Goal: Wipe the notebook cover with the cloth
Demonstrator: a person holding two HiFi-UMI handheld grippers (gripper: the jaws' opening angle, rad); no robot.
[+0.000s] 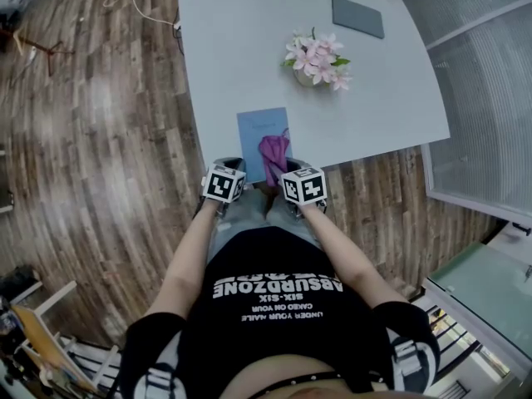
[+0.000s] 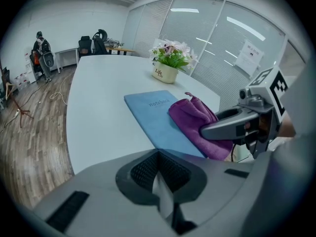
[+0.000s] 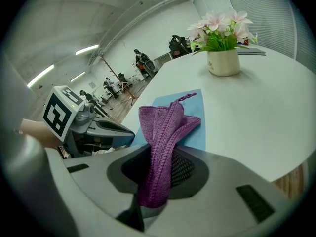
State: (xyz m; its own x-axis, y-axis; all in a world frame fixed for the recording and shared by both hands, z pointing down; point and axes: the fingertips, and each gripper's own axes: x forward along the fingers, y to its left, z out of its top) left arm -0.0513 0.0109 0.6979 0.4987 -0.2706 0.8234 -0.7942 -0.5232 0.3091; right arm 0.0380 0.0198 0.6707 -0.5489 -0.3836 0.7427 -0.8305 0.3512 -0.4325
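A light blue notebook (image 1: 259, 131) lies on the white table (image 1: 233, 48) at its near edge. A purple cloth (image 3: 165, 132) drapes over the notebook's near right part. My right gripper (image 3: 158, 179) is shut on the cloth's near end, at the table edge. In the left gripper view the notebook (image 2: 148, 112) and the cloth (image 2: 195, 115) lie ahead and to the right, with the right gripper (image 2: 232, 127) over the cloth. My left gripper (image 2: 160, 184) is shut with nothing in it, just left of the notebook's near end, beside the right gripper (image 1: 293, 173).
A pot of pink flowers (image 1: 316, 59) stands on the table beyond the notebook. A dark grey flat pad (image 1: 357, 17) lies at the far right. Wooden floor (image 1: 91, 140) surrounds the table; a glass partition (image 1: 490, 98) runs along the right. Chairs and a person (image 2: 42, 53) are far off.
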